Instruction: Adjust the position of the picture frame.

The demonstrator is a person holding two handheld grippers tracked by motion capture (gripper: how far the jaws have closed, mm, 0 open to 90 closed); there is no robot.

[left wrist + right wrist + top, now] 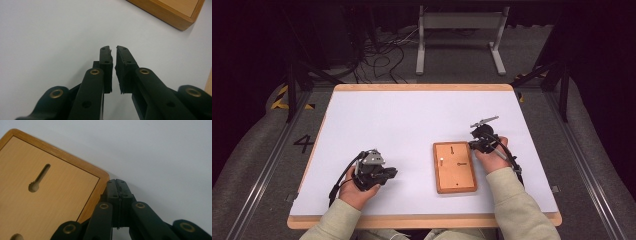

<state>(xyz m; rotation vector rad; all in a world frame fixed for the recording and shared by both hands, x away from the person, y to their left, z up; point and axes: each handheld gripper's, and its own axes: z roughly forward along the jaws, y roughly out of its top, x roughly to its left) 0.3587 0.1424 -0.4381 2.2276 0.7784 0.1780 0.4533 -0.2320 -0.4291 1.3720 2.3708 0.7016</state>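
Figure: my two hand-held grippers at a white table top (412, 115) with a light wooden edge. The flat rectangular wooden board (455, 167), tan with a darker raised rim and a keyhole-shaped slot (39, 181) cut into its face, lies on the right half of the table, near my side, with its long edges running away from me.

My right gripper (475, 143), black and two-jawed, sits at the board's far right corner. In the right gripper view (119, 185) its jaws are pressed flat together with nothing between them, the tips just beside the rounded corner of the rim; I cannot tell whether they touch the wood.

My left gripper (388, 174), also black and carrying a grey three-cornered plate on top, rests low over bare table to the left of the board and apart from it, pointing towards it. In the left gripper view (113, 53) its jaws stand a narrow slit apart, empty, with one corner of the board (175, 15) showing at the upper right.
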